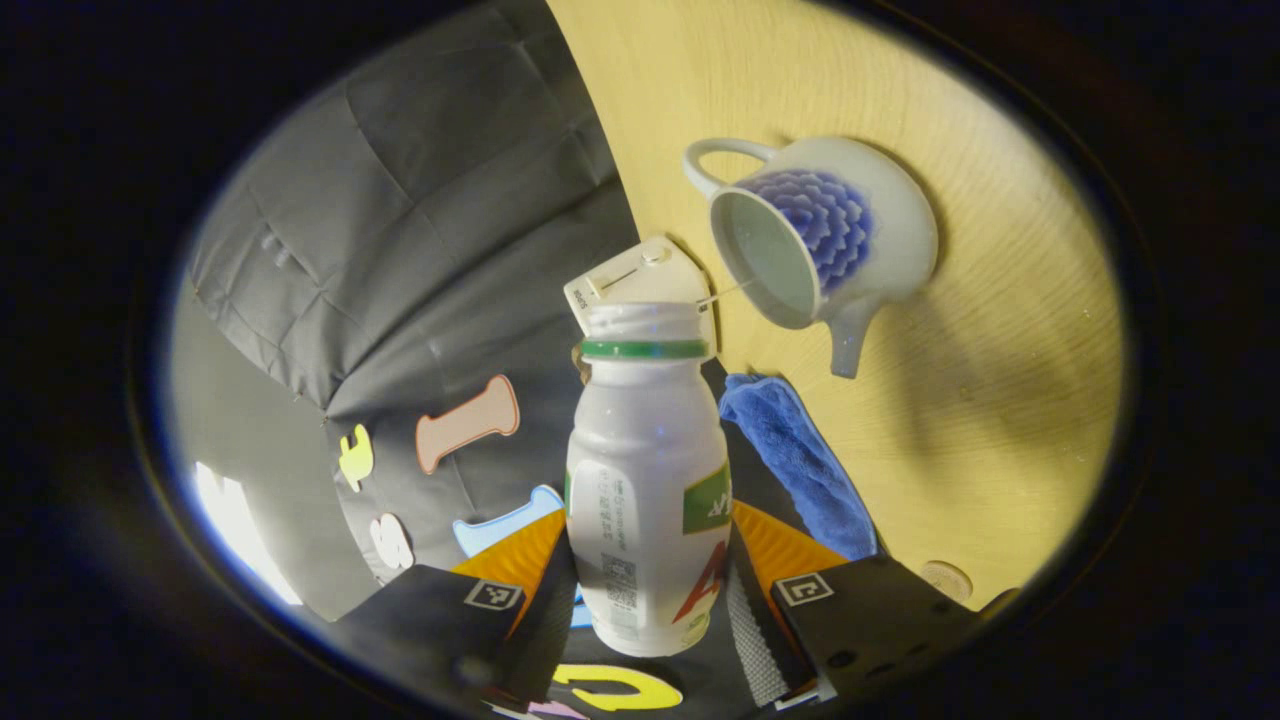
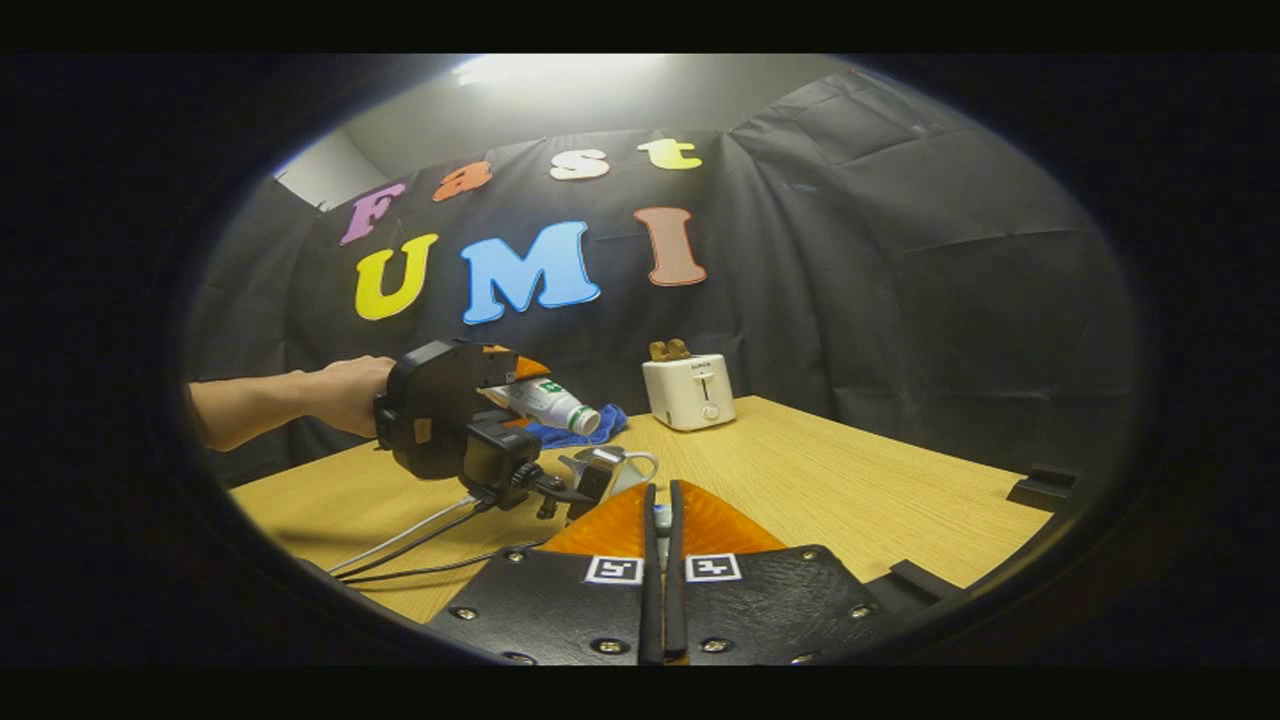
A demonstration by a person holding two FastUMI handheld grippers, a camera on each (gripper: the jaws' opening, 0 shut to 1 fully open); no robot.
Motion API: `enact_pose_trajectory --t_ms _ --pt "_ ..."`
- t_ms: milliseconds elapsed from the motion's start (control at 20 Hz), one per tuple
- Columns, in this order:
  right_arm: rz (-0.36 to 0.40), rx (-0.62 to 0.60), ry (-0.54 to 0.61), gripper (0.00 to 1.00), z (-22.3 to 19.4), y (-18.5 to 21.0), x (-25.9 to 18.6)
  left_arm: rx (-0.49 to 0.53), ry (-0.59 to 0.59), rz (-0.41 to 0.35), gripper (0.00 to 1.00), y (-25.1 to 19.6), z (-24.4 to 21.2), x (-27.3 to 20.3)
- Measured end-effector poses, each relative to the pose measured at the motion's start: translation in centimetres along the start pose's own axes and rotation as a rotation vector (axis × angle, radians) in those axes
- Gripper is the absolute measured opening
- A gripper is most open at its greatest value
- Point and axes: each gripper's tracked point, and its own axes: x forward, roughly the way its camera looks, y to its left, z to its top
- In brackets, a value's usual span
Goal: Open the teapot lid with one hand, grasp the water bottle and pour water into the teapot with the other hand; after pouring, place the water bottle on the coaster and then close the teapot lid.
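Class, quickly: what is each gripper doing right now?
Left gripper: shut on the bottle, tilted toward the teapot.
Right gripper: shut; whether it holds anything cannot be told.

Left gripper (image 2: 520, 385) held aloft in a hand (image 2: 345, 395), tipped sideways, fingers clamped, right gripper (image 2: 660, 515) level, fingers nearly together.

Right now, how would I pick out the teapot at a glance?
Start at the wooden table beyond the water bottle held in the left gripper. Near the blue cloth and the toaster stands the teapot: white, lid off, with a loop handle, a short spout and a blue-purple scale pattern.
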Motion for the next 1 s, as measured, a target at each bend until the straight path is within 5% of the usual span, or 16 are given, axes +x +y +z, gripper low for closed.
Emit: enact_pose_trajectory --t_ms 300,550,700,750,1000 --pt "-0.002 -0.012 0.000 0.01 0.1 0.0 0.1 -0.011 -0.009 -0.011 0.76 -0.2 0.1 0.0" --pt "0.002 -0.014 0.005 0.01 0.2 0.1 0.2 -0.081 -0.030 -0.017 0.82 -1.0 0.3 0.2" --pt "-0.010 -0.045 -0.001 0.01 0.3 -0.2 0.5 -0.138 -0.036 -0.031 0.70 -1.4 0.4 0.5" --pt "-0.013 -0.050 -0.005 0.01 0.5 -0.3 0.4 -0.177 -0.039 -0.048 0.83 -1.9 0.2 0.8" --pt "-0.018 -0.062 -0.015 0.01 1.2 -0.4 0.5 -0.356 -0.040 -0.111 0.83 -4.5 0.4 0.7"
